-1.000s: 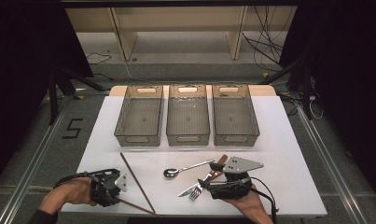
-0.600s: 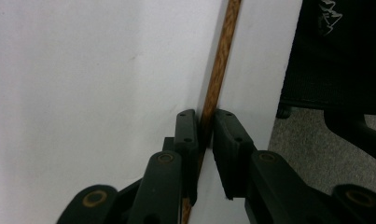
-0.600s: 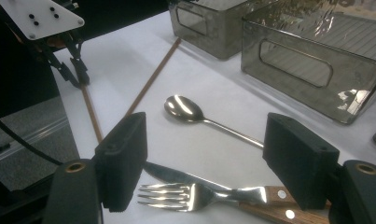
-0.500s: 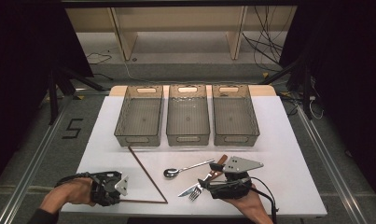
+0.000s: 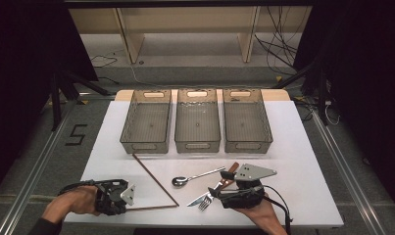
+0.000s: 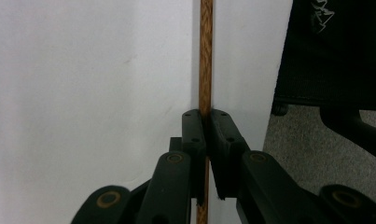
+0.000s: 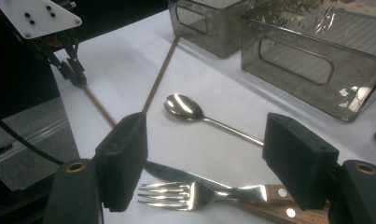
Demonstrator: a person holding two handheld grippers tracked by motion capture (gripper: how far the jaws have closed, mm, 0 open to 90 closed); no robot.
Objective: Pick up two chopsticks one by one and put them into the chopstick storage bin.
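Left tongs (image 6: 205, 122) have just clamped shut on one chopstick (image 6: 205, 56), swinging it across the tabletop (image 5: 303, 147), while the right tongs (image 7: 213, 154) hang wide open over the fork (image 7: 190, 192).

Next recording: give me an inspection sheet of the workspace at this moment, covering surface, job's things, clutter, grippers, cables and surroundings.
Surface: white tabletop, no spills seen.
Job's things: two thin brown wooden chopsticks; one lies along the near edge, the other slants toward the left bin; their right ends meet.
Clutter: three smoky clear plastic bins in a row, seemingly empty; steel spoon; wood-handled fork over a wood-handled knife.
Grippers: left gripper has just closed on the near chopstick; right gripper open, straddling fork and knife.
Cables: black cable trails from the right gripper.
Surroundings: grey floor, wooden shelf frame, loose floor cables behind.
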